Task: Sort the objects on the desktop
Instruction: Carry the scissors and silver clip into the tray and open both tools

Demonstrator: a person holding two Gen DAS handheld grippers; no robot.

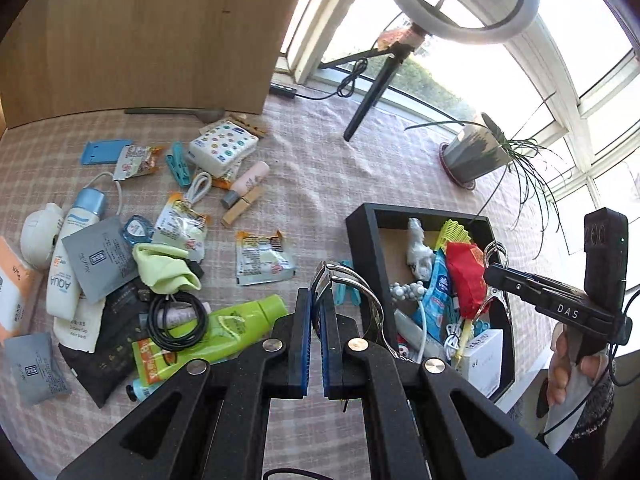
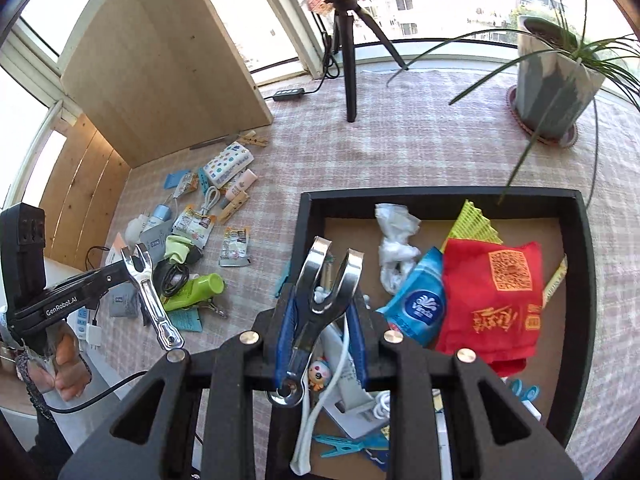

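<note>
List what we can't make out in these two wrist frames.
- Left wrist view: the lower part of the metal clip held by the left tool is hidden between the pads.
- Left wrist view: the near corner of the black tray sits behind the tool's arms.
- Right wrist view: tray contents under the right tool and its metal clip are covered.
- Both views: print on the snack packets is too small to read.

I see the tray (image 2: 578,280) right of the loose item pile (image 1: 168,248) on the tablecloth (image 1: 320,168); potted plant (image 2: 552,76) behind the tray, wooden board (image 1: 152,36) behind the pile.
</note>
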